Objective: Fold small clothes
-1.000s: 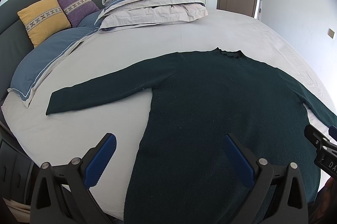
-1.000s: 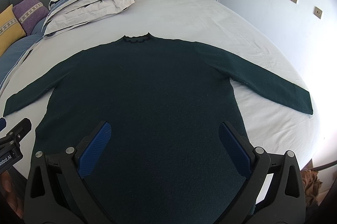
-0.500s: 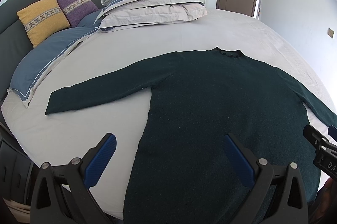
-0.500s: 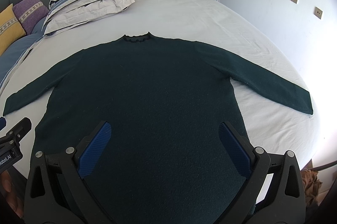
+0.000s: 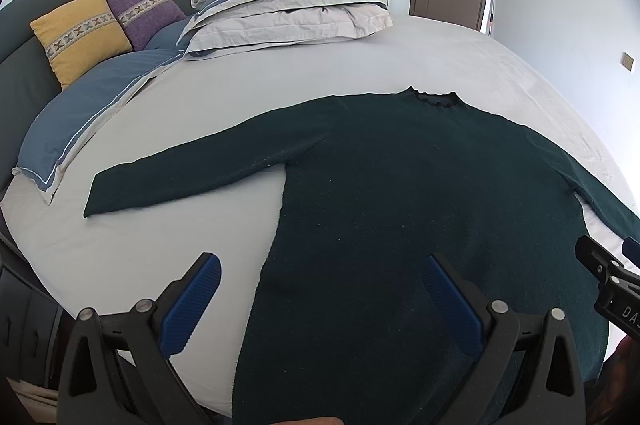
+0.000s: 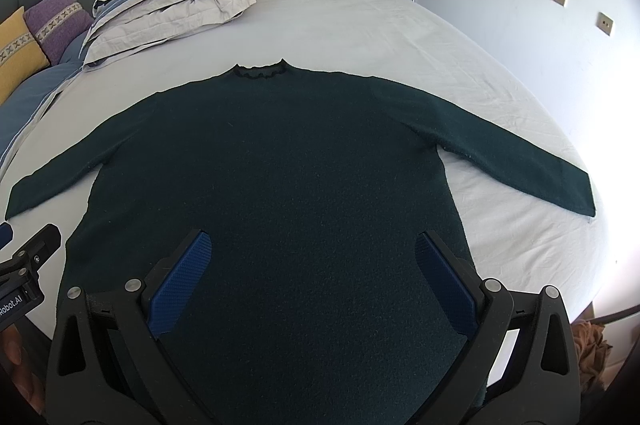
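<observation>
White bedsheet (image 6: 360, 25) carries the dark green sweater (image 6: 272, 165) flat, sleeves out — nothing folded yet, left gripper (image 5: 320, 299) and right gripper (image 6: 312, 277) both spread, empty.

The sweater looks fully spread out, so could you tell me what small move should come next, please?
Probably bring the left tool to the left sleeve cuff. The sweater lies flat and unfolded, and both tools, the right included, are open and empty.

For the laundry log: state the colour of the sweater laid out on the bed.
The sweater is plain dark green; the right wrist view shows it best.
</observation>
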### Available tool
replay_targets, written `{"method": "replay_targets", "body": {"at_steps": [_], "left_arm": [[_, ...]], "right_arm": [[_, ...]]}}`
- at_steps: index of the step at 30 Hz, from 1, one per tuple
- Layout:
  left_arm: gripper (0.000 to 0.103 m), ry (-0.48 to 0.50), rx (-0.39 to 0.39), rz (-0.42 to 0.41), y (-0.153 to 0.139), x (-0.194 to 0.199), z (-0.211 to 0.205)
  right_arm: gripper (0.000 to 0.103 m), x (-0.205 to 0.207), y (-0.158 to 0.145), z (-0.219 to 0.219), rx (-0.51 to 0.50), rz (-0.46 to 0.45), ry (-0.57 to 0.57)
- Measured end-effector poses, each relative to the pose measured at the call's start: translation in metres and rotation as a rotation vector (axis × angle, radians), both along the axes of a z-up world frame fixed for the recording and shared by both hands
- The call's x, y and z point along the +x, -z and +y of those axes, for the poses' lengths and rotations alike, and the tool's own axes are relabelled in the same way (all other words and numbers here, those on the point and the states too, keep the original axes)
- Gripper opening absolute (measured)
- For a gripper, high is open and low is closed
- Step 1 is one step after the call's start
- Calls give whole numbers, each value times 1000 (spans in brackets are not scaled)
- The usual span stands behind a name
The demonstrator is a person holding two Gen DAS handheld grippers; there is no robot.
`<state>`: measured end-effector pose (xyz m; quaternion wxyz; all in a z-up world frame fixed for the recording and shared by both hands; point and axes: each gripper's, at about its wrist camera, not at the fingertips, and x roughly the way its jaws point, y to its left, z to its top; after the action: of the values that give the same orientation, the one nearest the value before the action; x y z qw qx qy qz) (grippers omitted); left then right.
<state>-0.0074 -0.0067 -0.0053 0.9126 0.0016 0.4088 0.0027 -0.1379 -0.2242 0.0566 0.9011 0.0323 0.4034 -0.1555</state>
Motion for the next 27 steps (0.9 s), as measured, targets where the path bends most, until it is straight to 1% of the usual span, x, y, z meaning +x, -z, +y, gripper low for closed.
{"method": "replay_targets", "body": {"at_steps": [11, 16, 18, 22, 25, 27], "left_arm": [[103, -19, 11, -15, 1, 1, 3], [103, -15, 36, -40, 1, 0, -2], [103, -21, 66, -61, 0, -2, -6], [103, -14, 97, -104, -1, -2, -13], [103, -5, 100, -107, 1, 2, -16], [103, -4, 88, -102, 4, 7, -15]], "right_arm": [[103, 1, 1, 0, 1, 2, 1], [103, 1, 4, -3, 7, 6, 4], [103, 1, 6, -7, 10, 8, 7], [103, 5, 9, -15, 17, 14, 11], [103, 11, 10, -24, 23, 16, 19], [103, 13, 11, -30, 28, 17, 26]]}}
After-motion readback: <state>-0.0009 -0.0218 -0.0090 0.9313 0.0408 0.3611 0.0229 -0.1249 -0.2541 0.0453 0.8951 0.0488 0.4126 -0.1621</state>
